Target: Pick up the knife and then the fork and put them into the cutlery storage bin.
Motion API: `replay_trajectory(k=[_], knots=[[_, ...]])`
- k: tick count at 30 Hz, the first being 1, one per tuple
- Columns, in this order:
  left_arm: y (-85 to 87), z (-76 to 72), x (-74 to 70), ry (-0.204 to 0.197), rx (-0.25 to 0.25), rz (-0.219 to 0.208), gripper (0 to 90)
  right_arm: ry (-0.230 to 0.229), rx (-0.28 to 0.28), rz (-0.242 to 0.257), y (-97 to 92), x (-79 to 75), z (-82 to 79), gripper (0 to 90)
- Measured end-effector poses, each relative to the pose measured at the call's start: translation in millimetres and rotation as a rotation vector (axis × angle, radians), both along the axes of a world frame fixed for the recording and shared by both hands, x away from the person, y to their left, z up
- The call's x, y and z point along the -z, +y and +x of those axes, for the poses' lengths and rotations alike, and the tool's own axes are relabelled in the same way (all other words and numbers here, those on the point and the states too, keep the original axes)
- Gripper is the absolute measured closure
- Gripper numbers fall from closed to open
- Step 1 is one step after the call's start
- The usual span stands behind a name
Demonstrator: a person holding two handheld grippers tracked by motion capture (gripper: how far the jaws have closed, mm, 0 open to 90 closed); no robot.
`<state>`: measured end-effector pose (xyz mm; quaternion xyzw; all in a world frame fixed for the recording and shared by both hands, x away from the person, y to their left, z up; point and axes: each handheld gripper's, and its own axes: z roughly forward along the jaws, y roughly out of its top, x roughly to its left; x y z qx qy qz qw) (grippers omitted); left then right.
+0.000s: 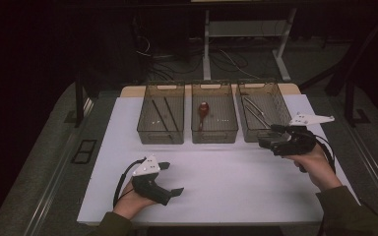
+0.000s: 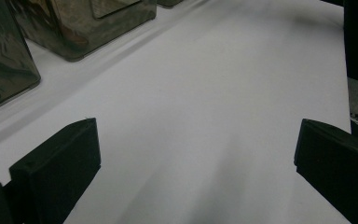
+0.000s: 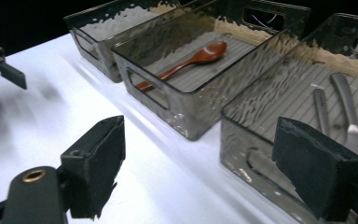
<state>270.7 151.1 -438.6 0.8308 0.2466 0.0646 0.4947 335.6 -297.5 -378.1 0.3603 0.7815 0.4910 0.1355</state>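
White worktop (image 1: 226, 182), bare across near half. Three smoky clear bins in row at far edge: left bin (image 1: 161, 133), middle bin (image 1: 214, 134), right bin (image 1: 252, 133).

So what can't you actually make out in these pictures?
- Thin dark sticks in the left bin, high view: too small and dark to identify.
- Metal utensils in the right bin, right gripper view: lower ends hidden behind that gripper's jaw.
- The room behind the table, high view: too dark to read.
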Motion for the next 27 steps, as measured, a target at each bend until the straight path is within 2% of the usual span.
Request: replay_trajectory(k=[6, 8, 15, 24, 27], knots=[[0.2, -0.4, -0.8, -0.003, 0.001, 0.0, 0.0, -0.033, 0.01, 0.01, 3.9, 6.5, -12.9, 13.5], [0.4, -0.5, -1.0, -0.003, 0.001, 0.0, 0.0, -0.032, 0.006, 0.014, 4.8, 10.3, -17.0, 13.4], [1.0, -1.1, -1.6, -0.003, -0.003, -0.003, 0.0, -0.06, 0.008, -0.008, 10.5, 25.1, -33.2, 11.6], [1.7, -1.5, -2.2, -0.008, -0.006, -0.007, 0.0, -0.051, 0.017, -0.032, 12.5, 41.8, -48.0, 11.5], [1.9, -1.4, -2.4, -0.008, -0.006, -0.009, 0.0, -0.046, 0.025, -0.027, 11.3, 46.9, -51.5, 11.5]])
